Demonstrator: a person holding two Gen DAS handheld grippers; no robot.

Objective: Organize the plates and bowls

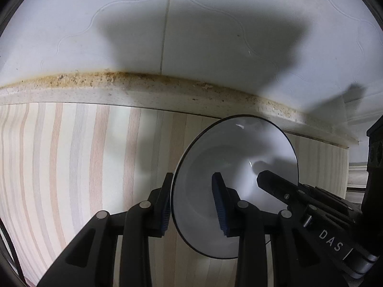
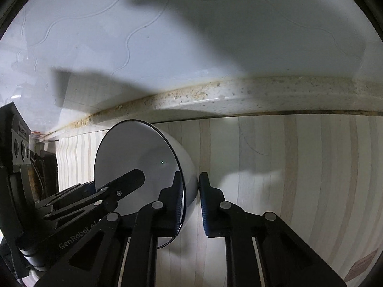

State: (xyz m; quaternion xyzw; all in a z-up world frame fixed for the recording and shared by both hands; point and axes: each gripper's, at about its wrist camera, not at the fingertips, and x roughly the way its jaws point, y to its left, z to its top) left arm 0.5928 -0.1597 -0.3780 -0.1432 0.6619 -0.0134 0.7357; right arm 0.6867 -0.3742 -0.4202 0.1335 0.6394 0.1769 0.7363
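Bowl (image 1: 235, 186) stood tilted on the striped counter (image 1: 59, 167) near the wall, its rim pinched by both the left gripper (image 1: 192, 203) and right gripper (image 2: 191, 203). Placing seemed underway; the next move likely called for lowering it level before either gripper let go.

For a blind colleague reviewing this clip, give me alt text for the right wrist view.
A white bowl with a thin dark rim is held on its side by the right gripper, jaws shut on its wall, above a pale striped wooden counter. The left gripper reaches into the bowl from the left; a white tiled wall rises behind.
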